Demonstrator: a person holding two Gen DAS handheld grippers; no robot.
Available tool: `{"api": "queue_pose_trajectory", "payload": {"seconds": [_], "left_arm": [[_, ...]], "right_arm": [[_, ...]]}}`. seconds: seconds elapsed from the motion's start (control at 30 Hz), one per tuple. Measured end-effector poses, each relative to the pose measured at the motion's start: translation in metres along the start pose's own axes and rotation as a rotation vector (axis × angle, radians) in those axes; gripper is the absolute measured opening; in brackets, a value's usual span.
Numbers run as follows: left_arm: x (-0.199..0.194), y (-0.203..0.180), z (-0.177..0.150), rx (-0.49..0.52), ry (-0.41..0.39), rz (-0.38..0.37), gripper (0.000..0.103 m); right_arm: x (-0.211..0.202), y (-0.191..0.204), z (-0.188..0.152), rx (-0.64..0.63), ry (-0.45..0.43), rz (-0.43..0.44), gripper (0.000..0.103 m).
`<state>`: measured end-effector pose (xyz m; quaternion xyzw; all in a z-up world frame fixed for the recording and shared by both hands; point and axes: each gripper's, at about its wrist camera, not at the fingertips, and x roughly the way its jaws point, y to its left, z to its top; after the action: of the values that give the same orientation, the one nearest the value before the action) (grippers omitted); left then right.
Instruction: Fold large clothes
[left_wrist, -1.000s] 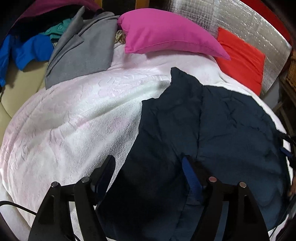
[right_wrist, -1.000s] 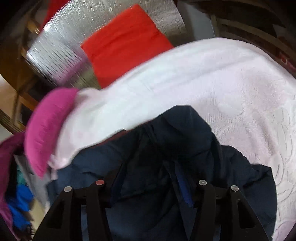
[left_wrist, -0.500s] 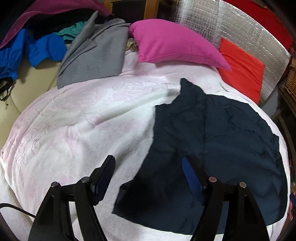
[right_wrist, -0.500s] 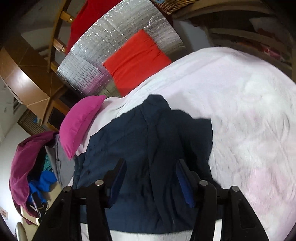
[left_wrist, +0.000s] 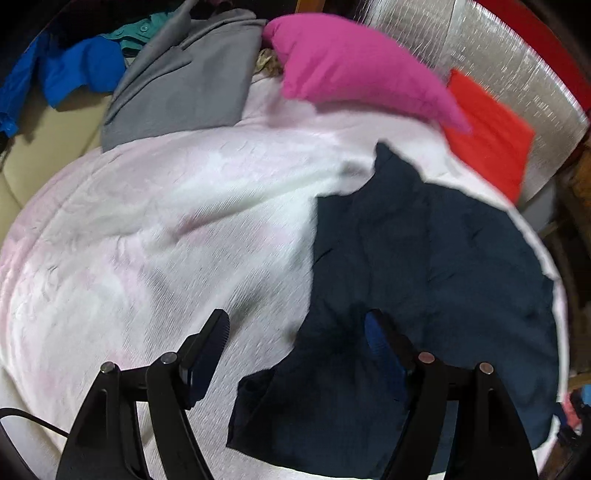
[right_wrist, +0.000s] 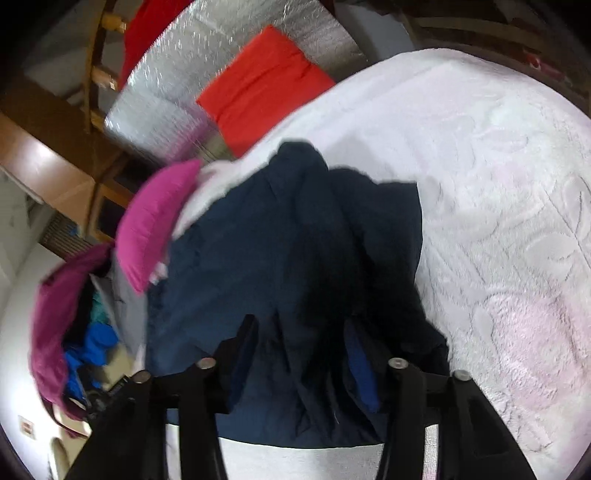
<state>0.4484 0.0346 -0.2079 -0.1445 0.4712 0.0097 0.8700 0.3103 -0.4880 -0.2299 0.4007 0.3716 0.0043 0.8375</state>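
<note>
A dark navy garment (left_wrist: 424, 266) lies spread on the pale pink-white blanket (left_wrist: 166, 229), with a narrow part reaching toward the pillows. My left gripper (left_wrist: 297, 321) hovers open over the garment's left edge; its left finger is above bare blanket and its right finger above the cloth. In the right wrist view the same garment (right_wrist: 266, 251) is bunched in folds under my right gripper (right_wrist: 301, 325). Its jaws are opening; cloth shows in the gap between them, but the pads do not press on it.
A magenta pillow (left_wrist: 354, 66) and a red cushion (left_wrist: 487, 129) rest at the head of the bed against a silver foil panel (left_wrist: 517, 62). A grey garment (left_wrist: 184, 88) and blue clothes (left_wrist: 74, 70) are piled at the far left. Wooden furniture (right_wrist: 55, 166) stands beyond the bed.
The left view has drifted left, so more bare blanket shows and the garment's lower left corner is in sight. The right gripper swung across the garment, and its jaws stand wider than half a second ago.
</note>
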Motion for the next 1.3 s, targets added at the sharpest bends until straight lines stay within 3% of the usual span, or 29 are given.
{"api": "queue_pose_trajectory", "payload": {"seconds": [0.07, 0.17, 0.27, 0.53, 0.63, 0.7, 0.77, 0.83, 0.9, 0.93, 0.97, 1.0, 1.07, 1.13, 1.23, 1.3], "left_arm": [[-0.002, 0.007, 0.008, -0.013, -0.004, -0.058, 0.076], [0.004, 0.017, 0.017, -0.059, 0.024, -0.149, 0.078], [0.020, 0.024, 0.022, -0.103, 0.087, -0.239, 0.079], [0.055, 0.013, 0.026, -0.116, 0.210, -0.306, 0.081], [0.066, 0.007, 0.023, -0.137, 0.262, -0.348, 0.082], [0.072, 0.005, 0.022, -0.159, 0.282, -0.380, 0.083], [0.073, 0.004, 0.022, -0.173, 0.284, -0.407, 0.083], [0.074, 0.001, 0.023, -0.188, 0.270, -0.427, 0.082], [0.073, -0.005, 0.023, -0.176, 0.250, -0.439, 0.078], [0.070, -0.011, 0.023, -0.154, 0.234, -0.424, 0.070], [0.068, -0.016, 0.023, -0.135, 0.218, -0.405, 0.066], [0.066, -0.019, 0.024, -0.127, 0.206, -0.399, 0.064], [0.060, -0.020, 0.025, -0.142, 0.179, -0.397, 0.048], [0.055, -0.018, 0.027, -0.158, 0.156, -0.417, 0.045], [0.062, -0.018, 0.025, -0.152, 0.173, -0.377, 0.047], [0.071, -0.019, 0.022, -0.149, 0.197, -0.347, 0.061]], "right_arm": [[-0.012, -0.005, 0.006, 0.011, -0.045, -0.001, 0.076], [-0.018, -0.021, 0.020, 0.045, -0.070, -0.015, 0.079], [-0.009, -0.039, 0.030, 0.090, -0.022, -0.027, 0.082], [0.052, -0.070, 0.038, 0.194, 0.157, 0.080, 0.084], [0.063, -0.062, 0.041, 0.170, 0.149, 0.116, 0.099], [0.075, -0.054, 0.041, 0.161, 0.168, 0.178, 0.100], [0.081, -0.044, 0.038, 0.123, 0.157, 0.153, 0.101], [0.083, -0.032, 0.037, 0.073, 0.148, 0.123, 0.098], [0.084, -0.023, 0.034, 0.038, 0.130, 0.071, 0.078], [0.084, -0.018, 0.034, 0.013, 0.128, 0.045, 0.058], [0.082, -0.014, 0.034, 0.003, 0.129, 0.055, 0.053], [0.082, -0.011, 0.034, 0.001, 0.119, 0.055, 0.052], [0.074, 0.000, 0.034, -0.037, 0.080, 0.021, 0.047], [0.063, 0.011, 0.034, -0.074, 0.023, 0.018, 0.046], [0.056, 0.015, 0.032, -0.081, -0.017, 0.021, 0.046], [0.068, 0.006, 0.030, -0.072, 0.024, -0.038, 0.047]]}}
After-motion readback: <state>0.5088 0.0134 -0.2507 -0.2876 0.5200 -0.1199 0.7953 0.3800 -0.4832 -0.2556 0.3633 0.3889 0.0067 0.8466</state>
